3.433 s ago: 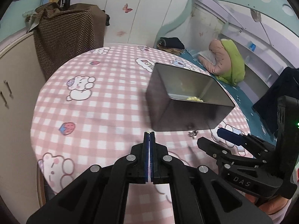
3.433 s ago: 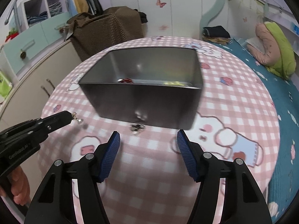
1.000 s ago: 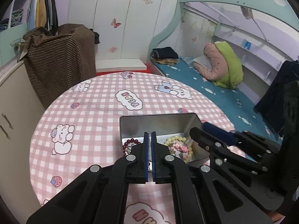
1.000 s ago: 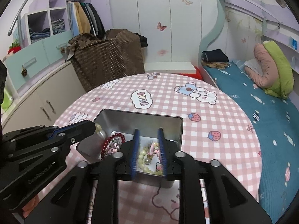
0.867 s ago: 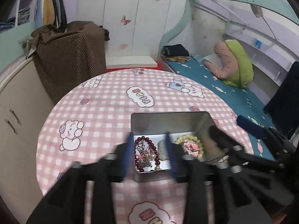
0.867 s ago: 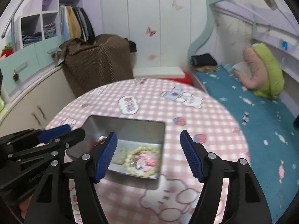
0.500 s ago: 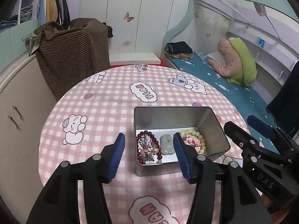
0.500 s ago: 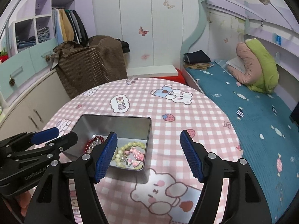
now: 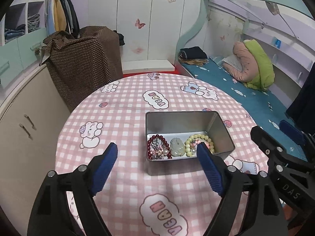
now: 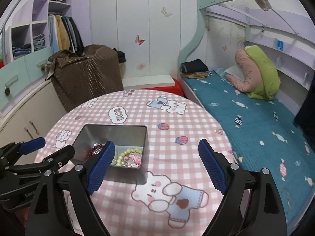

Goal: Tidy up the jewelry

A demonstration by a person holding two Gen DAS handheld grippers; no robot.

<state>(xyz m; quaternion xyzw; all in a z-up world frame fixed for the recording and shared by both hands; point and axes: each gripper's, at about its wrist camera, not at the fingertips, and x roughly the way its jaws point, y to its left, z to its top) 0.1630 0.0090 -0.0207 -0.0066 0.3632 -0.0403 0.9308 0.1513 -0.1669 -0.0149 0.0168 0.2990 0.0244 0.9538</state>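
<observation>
Left tool [image 9: 155, 153]: jaws wide and opening, nothing between them, touching nothing. Right tool [image 10: 156, 149]: jaws likewise wide and opening, empty.

Tin [image 9: 220, 129]: open, metal, rectangular, on the round counter [image 9: 122, 106] near its middle. Contents, left to right: red bead bracelet [image 9: 150, 144] around small silver pieces, pale green pendant [image 9: 177, 147], yellow bead bracelet [image 9: 198, 137] with pink charms.

Counter bare all round the tin; bed [image 10: 256, 122] beside its right edge.

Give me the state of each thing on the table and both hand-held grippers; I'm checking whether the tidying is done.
Metal tin: lidless, upright.
Red bead bracelet: inside tin.
Pale green pendant: inside tin.
Yellow-green bead bracelet: inside tin.
Left hand-held gripper: jaws opening, empty.
Right hand-held gripper: jaws opening, empty.
</observation>
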